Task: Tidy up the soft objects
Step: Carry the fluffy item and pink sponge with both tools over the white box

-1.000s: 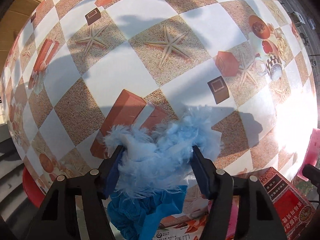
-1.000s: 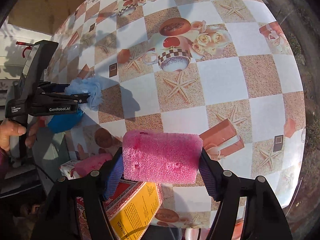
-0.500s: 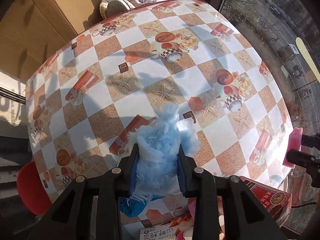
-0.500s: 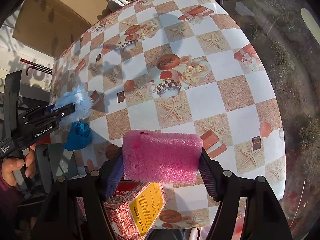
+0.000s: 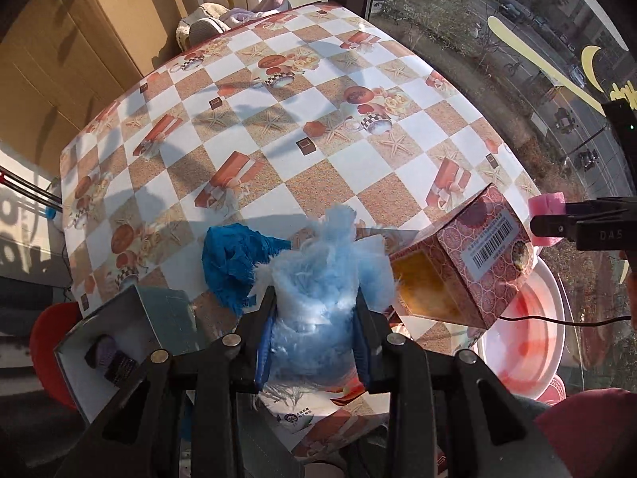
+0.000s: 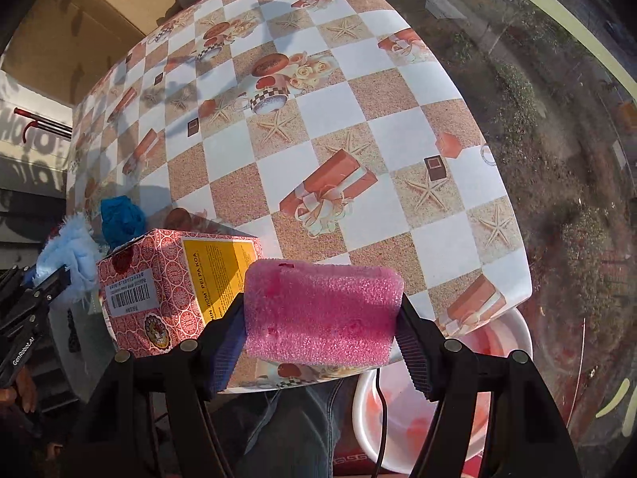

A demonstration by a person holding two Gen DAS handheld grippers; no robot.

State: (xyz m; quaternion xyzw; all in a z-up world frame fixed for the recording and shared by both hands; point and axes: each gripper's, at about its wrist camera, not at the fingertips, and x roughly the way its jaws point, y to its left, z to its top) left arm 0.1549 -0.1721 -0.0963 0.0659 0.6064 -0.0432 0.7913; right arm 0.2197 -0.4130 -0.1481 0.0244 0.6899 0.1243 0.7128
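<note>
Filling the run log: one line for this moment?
left tool: shut on blue fluff | right tool: shut on pink sponge | both above table

Black gripper frames, blue pads, silver screws, jeans.

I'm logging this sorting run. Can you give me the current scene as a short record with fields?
left gripper: shut on light blue fluffy cloth
right gripper: shut on pink sponge
on table: dark blue cloth, red patterned box
beside table: white basin, below its edge
</note>
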